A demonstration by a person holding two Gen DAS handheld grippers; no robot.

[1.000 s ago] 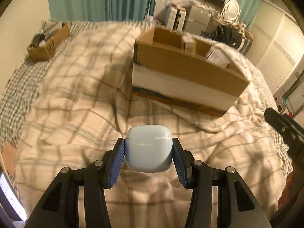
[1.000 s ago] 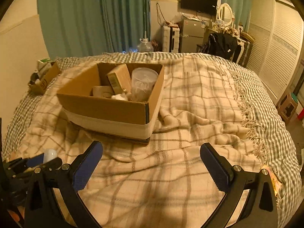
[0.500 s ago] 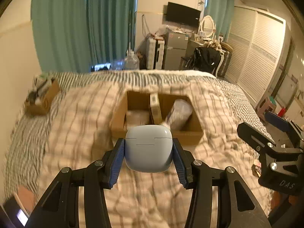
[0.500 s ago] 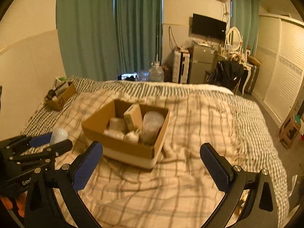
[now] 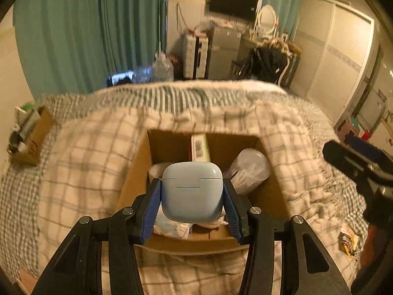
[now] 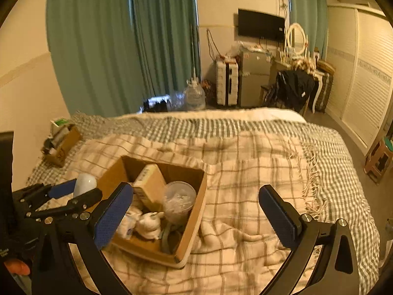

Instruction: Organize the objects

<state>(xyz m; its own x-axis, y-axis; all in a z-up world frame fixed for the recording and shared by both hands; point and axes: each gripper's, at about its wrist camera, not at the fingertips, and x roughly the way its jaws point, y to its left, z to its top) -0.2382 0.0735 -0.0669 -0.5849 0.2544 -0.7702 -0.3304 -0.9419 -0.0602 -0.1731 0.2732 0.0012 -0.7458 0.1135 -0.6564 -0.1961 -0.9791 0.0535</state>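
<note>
My left gripper (image 5: 192, 195) is shut on a pale blue earbud case (image 5: 192, 191) and holds it above the near side of an open cardboard box (image 5: 275, 196) on the bed. The box holds a yellowish carton (image 5: 200, 147), a clear plastic cup (image 5: 248, 169) and white crumpled items. In the right wrist view the left gripper (image 6: 73, 194) shows with the case (image 6: 84, 183) just left of the box (image 6: 194, 223). My right gripper (image 6: 196, 211) is open and empty, above the box's right side.
The bed carries a plaid blanket (image 6: 258, 172) with a fringe on the right. A smaller cardboard box (image 6: 62, 145) with items sits at the bed's far left. A small wrapper (image 5: 347, 242) lies at the bed's right edge. Furniture stands beyond the bed.
Both grippers have risen and come forward over the box, so I look down into it. The left gripper still holds the case; the right stays open.
</note>
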